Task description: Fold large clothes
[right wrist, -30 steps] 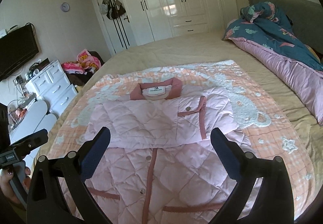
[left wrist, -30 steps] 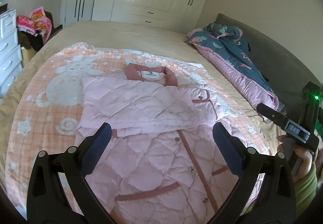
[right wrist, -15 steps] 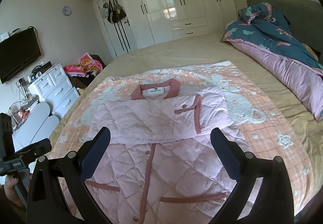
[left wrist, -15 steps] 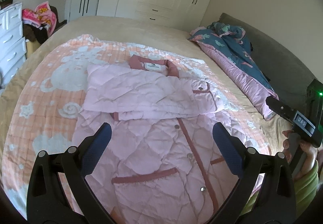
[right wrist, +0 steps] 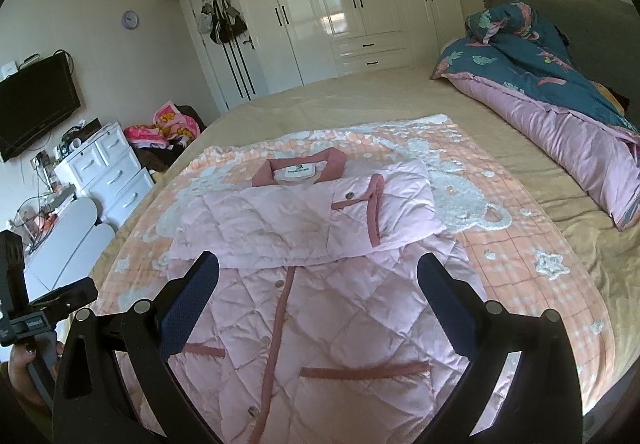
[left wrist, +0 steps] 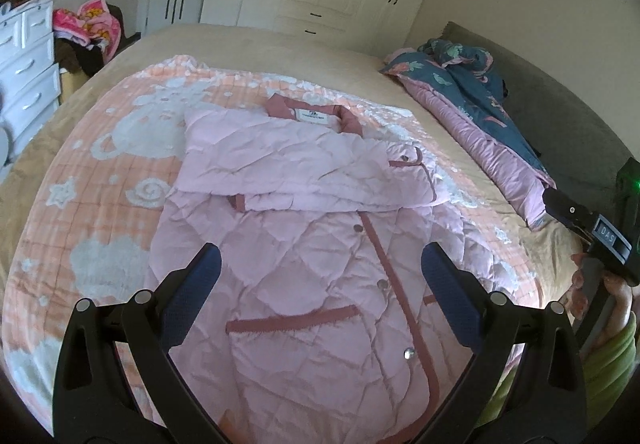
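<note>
A pink quilted jacket (left wrist: 304, 264) with dark pink trim lies flat on an orange-and-white blanket (left wrist: 100, 204) on the bed, collar away from me. Both sleeves are folded across its chest. It also shows in the right wrist view (right wrist: 320, 284). My left gripper (left wrist: 320, 284) is open and empty, held above the jacket's lower half. My right gripper (right wrist: 318, 284) is open and empty, also above the lower half. The right gripper's body shows at the right edge of the left wrist view (left wrist: 600, 236); the left one shows at the left edge of the right wrist view (right wrist: 36, 320).
A rolled teal and pink duvet (right wrist: 560, 104) lies along the grey headboard (left wrist: 568, 116) on the right. White drawers (right wrist: 108, 172) and a heap of clothes (right wrist: 164, 128) stand left of the bed. White wardrobes (right wrist: 340, 12) fill the far wall.
Both grippers have pulled back toward the foot of the bed, so more of the jacket's hem and pockets show. The jacket has not moved. Both stay open.
</note>
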The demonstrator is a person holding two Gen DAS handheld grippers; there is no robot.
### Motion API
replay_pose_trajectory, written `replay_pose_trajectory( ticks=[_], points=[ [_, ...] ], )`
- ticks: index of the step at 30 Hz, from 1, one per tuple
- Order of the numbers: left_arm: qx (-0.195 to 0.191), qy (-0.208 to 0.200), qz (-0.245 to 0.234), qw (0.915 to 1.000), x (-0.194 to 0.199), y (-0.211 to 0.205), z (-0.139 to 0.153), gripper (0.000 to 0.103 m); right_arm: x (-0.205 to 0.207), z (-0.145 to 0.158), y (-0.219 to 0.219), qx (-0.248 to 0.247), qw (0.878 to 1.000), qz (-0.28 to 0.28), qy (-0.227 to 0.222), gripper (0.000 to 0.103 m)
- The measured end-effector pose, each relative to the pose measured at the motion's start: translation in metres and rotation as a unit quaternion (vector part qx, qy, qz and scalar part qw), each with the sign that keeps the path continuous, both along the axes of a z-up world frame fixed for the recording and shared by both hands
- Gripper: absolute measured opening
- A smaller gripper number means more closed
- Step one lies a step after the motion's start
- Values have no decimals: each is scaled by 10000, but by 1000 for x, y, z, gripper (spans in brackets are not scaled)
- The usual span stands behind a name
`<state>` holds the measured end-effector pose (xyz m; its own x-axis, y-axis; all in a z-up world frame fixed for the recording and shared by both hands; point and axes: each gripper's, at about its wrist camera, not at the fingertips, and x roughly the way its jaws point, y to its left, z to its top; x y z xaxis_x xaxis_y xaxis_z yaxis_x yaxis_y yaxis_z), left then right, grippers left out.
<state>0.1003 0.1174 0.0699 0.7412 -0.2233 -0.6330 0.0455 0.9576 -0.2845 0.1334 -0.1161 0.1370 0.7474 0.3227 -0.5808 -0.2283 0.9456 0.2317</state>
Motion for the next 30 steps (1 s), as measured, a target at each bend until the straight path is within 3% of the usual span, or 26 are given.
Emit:
replay_pose_trajectory(
  ticks=[30],
  points=[
    [170, 390, 86, 9991, -42, -13, -46, 94, -35, -29, -41, -55, 9996, -100, 270, 99]
  ],
)
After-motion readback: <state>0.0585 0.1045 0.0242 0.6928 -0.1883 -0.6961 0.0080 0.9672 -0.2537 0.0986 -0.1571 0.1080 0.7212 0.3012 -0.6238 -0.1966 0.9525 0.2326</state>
